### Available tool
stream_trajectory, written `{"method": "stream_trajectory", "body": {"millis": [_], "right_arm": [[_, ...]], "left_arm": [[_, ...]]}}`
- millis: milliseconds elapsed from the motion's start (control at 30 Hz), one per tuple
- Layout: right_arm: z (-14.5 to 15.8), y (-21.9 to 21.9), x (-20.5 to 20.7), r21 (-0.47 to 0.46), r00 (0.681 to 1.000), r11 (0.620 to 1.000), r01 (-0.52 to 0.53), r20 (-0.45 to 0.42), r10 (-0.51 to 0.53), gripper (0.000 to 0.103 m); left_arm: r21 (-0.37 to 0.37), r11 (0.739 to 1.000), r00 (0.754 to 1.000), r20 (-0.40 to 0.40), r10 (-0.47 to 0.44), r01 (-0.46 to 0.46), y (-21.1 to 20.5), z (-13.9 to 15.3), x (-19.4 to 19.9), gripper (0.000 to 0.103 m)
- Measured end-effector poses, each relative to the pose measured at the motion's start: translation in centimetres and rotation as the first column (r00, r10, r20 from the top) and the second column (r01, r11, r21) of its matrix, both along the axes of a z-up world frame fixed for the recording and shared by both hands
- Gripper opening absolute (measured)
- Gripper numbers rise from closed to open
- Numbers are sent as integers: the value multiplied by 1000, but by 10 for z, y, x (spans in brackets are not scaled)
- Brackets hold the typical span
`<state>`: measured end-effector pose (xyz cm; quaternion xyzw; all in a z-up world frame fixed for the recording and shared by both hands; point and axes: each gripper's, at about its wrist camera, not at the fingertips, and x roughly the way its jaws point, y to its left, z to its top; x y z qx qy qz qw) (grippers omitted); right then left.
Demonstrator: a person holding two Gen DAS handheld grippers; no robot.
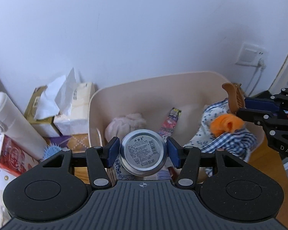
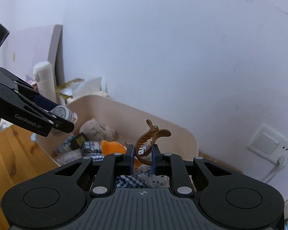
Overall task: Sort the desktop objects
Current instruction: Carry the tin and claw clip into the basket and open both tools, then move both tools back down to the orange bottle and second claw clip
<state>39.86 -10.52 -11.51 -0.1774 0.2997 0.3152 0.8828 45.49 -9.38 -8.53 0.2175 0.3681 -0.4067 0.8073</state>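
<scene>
A round silver tin [image 1: 143, 152], its labelled bottom facing the camera, sits between the blue pads of my left gripper [image 1: 143, 152], which is shut on it above the near edge of a beige bin [image 1: 124, 90]. From the right wrist view the same tin [image 2: 62, 113] shows in the left gripper [image 2: 65, 119] over the bin's left rim. My right gripper [image 2: 142, 158] is shut on a brown hair claw clip [image 2: 149, 140], held above the beige bin [image 2: 182, 134]. That clip [image 1: 233, 97] also appears at the bin's right rim.
Inside the bin lie an orange cloth [image 1: 225, 124], blue checked and floral fabrics [image 1: 232, 143], a pale fluffy item [image 1: 124, 124] and a snack packet [image 1: 170, 120]. Left of it stand tissue packs [image 1: 73, 107], a white bottle [image 1: 11, 122] and a red box [image 1: 11, 155]. A wall socket [image 1: 249, 54] is behind.
</scene>
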Motion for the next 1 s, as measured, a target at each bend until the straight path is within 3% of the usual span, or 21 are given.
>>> {"method": "stream_trajectory", "body": {"millis": [233,433,500,700,1000], "right_arm": [[-22,14,15,-50,999,999,-1,-40,-1,17],[-30,21,23,-73,998,997,13,-58,-17,18],[-29,21,23,-78,998,997,23,-53,-27,31],[-16,16,10,-67,999,997,32,-5,-33,57],[8,2,-28,-18,997,998,52,58,-50,79]], "left_arm": [[51,999,1000,-9,-4,4,-11,-20,4,55],[54,998,1000,5,-26,26,-13,-19,-3,58],[46,999,1000,3,-27,27,-12,-13,-9,65],[29,999,999,8,-34,34,-8,-1,-18,72],[16,998,998,-4,-55,55,15,11,-39,79]]}}
